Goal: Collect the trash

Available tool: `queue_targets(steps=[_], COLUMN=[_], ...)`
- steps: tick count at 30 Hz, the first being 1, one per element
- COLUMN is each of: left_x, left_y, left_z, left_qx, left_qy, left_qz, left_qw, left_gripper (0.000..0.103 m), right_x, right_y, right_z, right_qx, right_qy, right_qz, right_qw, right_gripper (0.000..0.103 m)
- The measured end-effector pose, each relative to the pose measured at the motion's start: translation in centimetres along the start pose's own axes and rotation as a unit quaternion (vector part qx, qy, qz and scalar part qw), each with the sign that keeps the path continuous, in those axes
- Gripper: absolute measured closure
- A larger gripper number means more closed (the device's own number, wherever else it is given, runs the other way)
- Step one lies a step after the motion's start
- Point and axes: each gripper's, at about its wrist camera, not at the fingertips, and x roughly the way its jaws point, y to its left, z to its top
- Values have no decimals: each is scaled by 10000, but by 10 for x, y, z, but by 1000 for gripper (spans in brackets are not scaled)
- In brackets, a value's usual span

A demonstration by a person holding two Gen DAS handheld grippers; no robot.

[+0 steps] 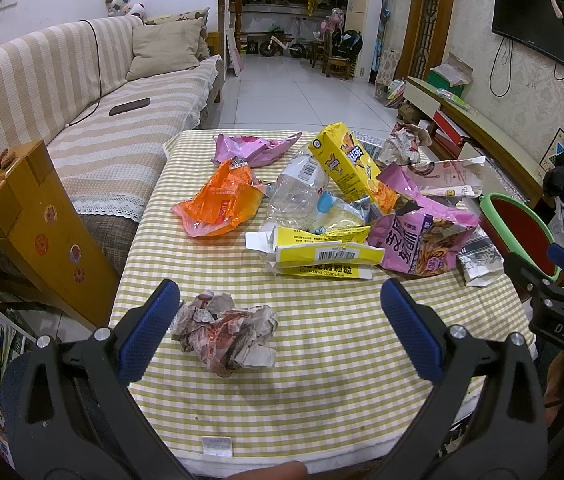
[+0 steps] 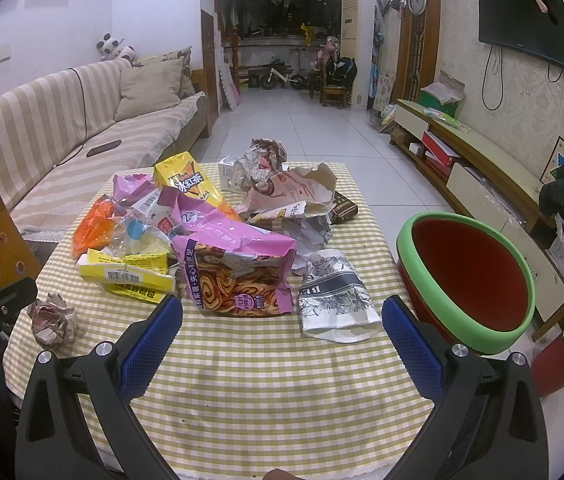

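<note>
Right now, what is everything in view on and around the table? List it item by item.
crumpled paper ball: 1, white and red, near table edge, apart from the pile, just ahead of the left tool
yellow flattened box: 1, yellow and white, front of pile
purple snack bag: 1, purple, front of pile
patterned paper bag: 1, white and black, right of snack bag
orange wrapper: 1, orange, left of pile
plastic bottle: 1, clear, crushed, mid-pile
yellow drink carton: 1, yellow, back of pile
bin: 1, red with green rim, right of table
table: 1, green-checked cloth
sofa: 1, beige striped, left
left tool: 1, blue pads, open
right tool: 1, blue pads, open
</note>
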Motion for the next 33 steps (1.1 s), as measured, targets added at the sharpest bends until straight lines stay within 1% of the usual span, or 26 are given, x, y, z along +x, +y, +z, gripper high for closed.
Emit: queue_targets(steps=[33], left_x=[2], left_y=[4], left_z=[-5], left_qx=[-17], left_qy=[50], left_qz=[9], left_qw=[10000], left_gripper=[4], right_x=[2], right_y=[1], right_z=[-1], right_qx=[-25], right_qy=[24], right_qz=[-17], right_qw=[10000], right_gripper=[7])
